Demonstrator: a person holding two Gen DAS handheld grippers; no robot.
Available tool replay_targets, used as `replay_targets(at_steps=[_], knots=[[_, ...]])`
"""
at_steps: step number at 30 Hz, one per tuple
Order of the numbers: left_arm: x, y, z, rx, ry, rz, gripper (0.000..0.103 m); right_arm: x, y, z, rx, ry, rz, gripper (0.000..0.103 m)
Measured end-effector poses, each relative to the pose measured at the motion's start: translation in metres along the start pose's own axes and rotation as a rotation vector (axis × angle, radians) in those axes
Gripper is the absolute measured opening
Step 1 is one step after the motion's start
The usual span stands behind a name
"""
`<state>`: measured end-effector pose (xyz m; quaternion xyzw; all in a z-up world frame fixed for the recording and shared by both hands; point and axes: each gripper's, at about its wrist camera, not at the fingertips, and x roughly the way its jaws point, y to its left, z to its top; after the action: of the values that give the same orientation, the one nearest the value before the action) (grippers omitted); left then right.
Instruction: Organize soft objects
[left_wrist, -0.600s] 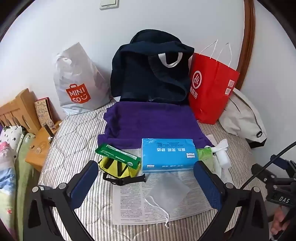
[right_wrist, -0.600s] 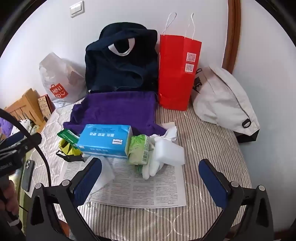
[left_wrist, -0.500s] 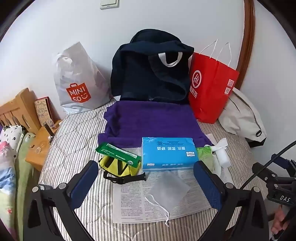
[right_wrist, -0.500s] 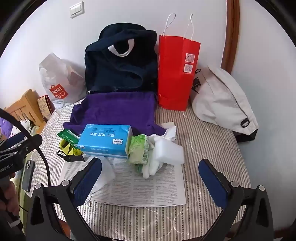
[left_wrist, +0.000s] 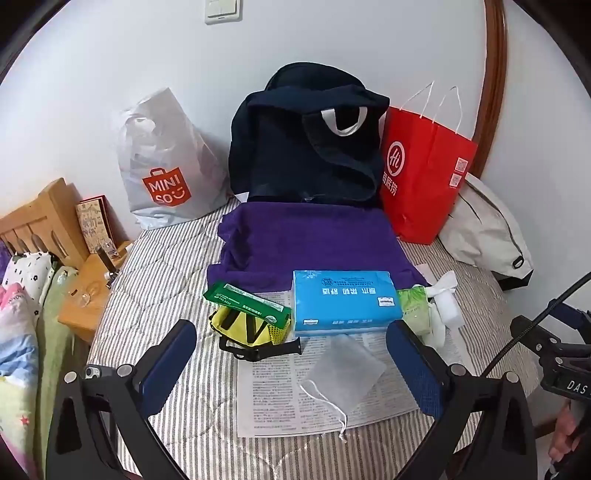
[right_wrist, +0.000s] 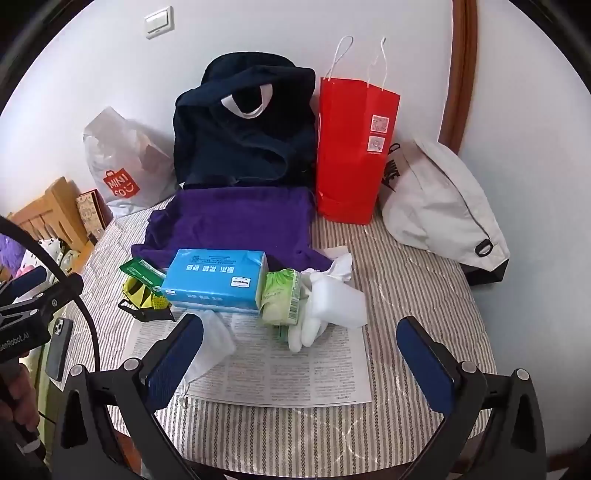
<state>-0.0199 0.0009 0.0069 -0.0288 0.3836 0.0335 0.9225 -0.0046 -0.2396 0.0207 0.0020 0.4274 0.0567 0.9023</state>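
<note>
Black gripper (left_wrist: 291, 363) frames — blue pads, silver screws.

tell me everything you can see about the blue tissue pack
The blue tissue pack is a rectangular soft pack in glossy light-blue plastic wrap with white printed characters and a small dark label near one end. It lies flat on its broad side, unopened as far as can be seen. Its front edge rests on the printed paper sheet and its back edge meets the purple towel. A green packet sits against its right end, a green flat pack near its left. Nothing grips it.
</note>
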Motion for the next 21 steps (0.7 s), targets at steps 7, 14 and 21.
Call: replay_targets(at_steps=[7, 14, 21], knots=[[0.0003, 0.0051, -0.0017, -0.002, 0.002, 0.004, 0.103, -0.0010, 0.0036, 0.0017, -0.007, 0.000, 0.004, 0.103], [-0.0007, 0.0090, -0.0005, -0.007, 0.009, 0.010, 0.103, -0.0028, 0.0031, 0.0004, -0.008, -0.005, 0.009, 0.103], [-0.0037, 0.0110, 0.0003, -0.005, 0.003, 0.017, 0.103, -0.0054, 0.0045, 0.0005, -0.013, -0.010, 0.011, 0.103]])
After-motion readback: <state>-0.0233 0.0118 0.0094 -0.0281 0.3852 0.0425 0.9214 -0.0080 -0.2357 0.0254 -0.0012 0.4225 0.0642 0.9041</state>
